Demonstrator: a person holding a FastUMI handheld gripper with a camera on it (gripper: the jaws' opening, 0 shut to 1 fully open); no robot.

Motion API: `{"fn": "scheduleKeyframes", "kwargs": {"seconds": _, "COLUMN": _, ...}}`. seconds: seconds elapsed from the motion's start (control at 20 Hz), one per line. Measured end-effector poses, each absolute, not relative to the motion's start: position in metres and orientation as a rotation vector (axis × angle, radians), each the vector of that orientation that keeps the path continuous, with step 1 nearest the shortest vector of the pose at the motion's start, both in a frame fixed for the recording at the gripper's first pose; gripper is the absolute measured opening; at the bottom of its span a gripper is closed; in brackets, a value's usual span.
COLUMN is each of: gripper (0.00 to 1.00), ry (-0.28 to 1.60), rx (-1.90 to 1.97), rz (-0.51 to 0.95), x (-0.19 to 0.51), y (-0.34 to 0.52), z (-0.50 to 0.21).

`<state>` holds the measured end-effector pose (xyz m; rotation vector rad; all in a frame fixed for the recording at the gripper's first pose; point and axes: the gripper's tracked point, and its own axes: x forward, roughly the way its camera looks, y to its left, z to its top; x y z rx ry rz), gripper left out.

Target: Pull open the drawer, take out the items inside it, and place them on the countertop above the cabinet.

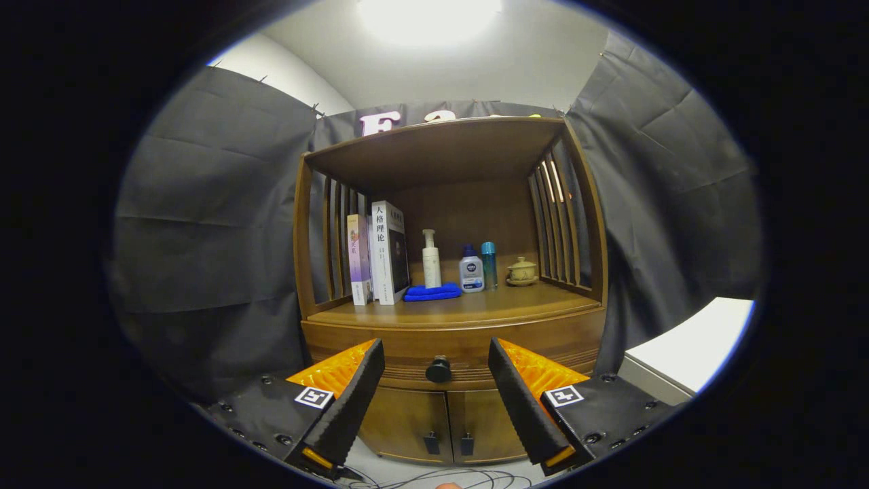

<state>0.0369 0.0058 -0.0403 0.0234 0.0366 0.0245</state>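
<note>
1. Wooden cabinet [451, 326] is seen in the middle of the frame, straight ahead of the gripper [436, 360].
2. The gripper is held level and pointed at the cabinet front. Its two fingers are spread wide apart at the bottom of the frame, and nothing is held between them.
3. The drawer [407, 346] is shut. Its round dark knob [438, 369] is seen in the gap between the two fingertips, a little beyond them, and is not touched.
4. What lies inside the drawer cannot be told, since it is closed.
5. Two small doors [445, 424] with dark handles are seen under the drawer, at the bottom middle of the frame.
6. The countertop [516, 302] lies just above the drawer, under a wooden roof with slatted sides.
7. On the countertop, from left to right, are stood two books [379, 252], a white pump bottle [431, 259], a short white bottle with a blue cap [471, 269], a thin blue bottle [489, 265] and a small lidded teacup [521, 270] on a saucer.
8. A folded blue cloth [432, 292] is laid in front of the pump bottle.
9. A white table [686, 353] is seen at the lower right, beside the cabinet.
10. Thin cables [434, 479] are seen on the floor at the very bottom.
</note>
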Motion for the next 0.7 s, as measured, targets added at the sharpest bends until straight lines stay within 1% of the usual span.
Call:
{"fn": "scheduleKeyframes", "kwargs": {"seconds": 0.2, "gripper": 0.97, "ry": 0.068, "rx": 0.013, "rz": 0.024, "x": 0.067, "y": 0.013, "z": -0.062}}
{"fn": "scheduleKeyframes", "kwargs": {"seconds": 0.5, "gripper": 0.97, "ry": 0.185, "rx": -0.024, "rz": -0.009, "x": 0.115, "y": 0.008, "z": -0.129}}
{"fn": "scheduleKeyframes", "kwargs": {"seconds": 0.7, "gripper": 0.98, "ry": 0.225, "rx": 0.004, "rz": -0.021, "x": 0.137, "y": 0.003, "z": -0.154}}
